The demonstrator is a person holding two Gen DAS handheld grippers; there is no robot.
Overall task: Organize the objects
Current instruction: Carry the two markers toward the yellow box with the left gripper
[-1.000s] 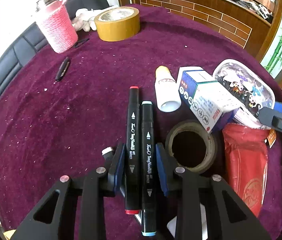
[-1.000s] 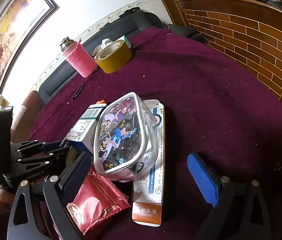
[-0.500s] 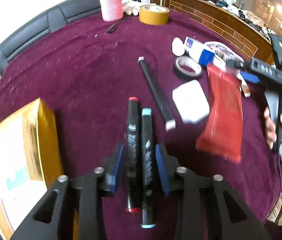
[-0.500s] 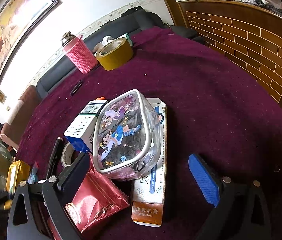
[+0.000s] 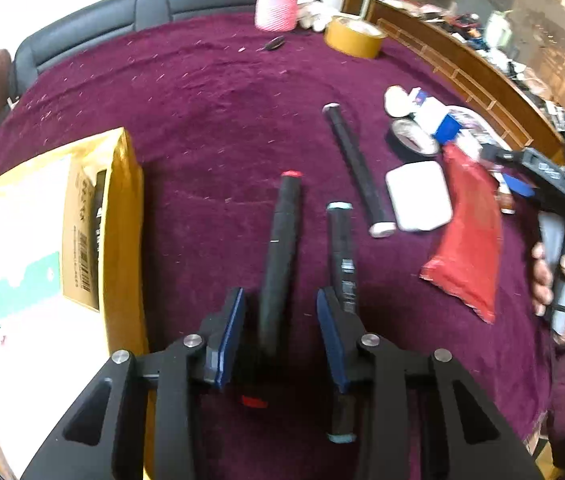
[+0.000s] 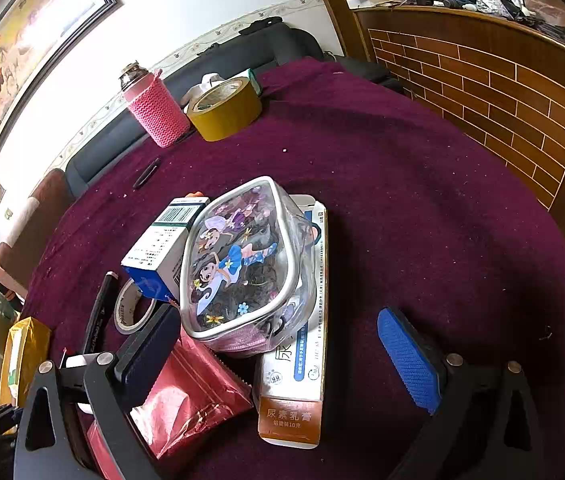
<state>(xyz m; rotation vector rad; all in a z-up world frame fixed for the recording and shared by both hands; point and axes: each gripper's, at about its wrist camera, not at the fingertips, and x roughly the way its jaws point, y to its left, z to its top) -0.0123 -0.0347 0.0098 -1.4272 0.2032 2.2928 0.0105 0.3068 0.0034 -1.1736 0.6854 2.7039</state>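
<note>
Markers: 2 lie loose at your left gripper (image 5: 280,326), its jaws just closing, pressing neither; red-capped marker (image 5: 280,248) between, blue-capped marker (image 5: 340,248) outside. Your right gripper (image 6: 278,352) stands spread wide around the cartoon pouch (image 6: 242,264).

Counted on the tabletop
Three markers (image 5: 352,166), two tape rolls (image 6: 224,110), two cartons (image 6: 162,248), one red packet (image 5: 468,236), one pouch (image 6: 242,264).

Round worktop (image 6: 422,184) covered in maroon cloth, dark padded sofa (image 6: 242,56) set behind it at upper centre, framed painting (image 6: 30,40) hung on white wall upper left, brick-patterned wooden counter (image 6: 502,80) seen upper right
</note>
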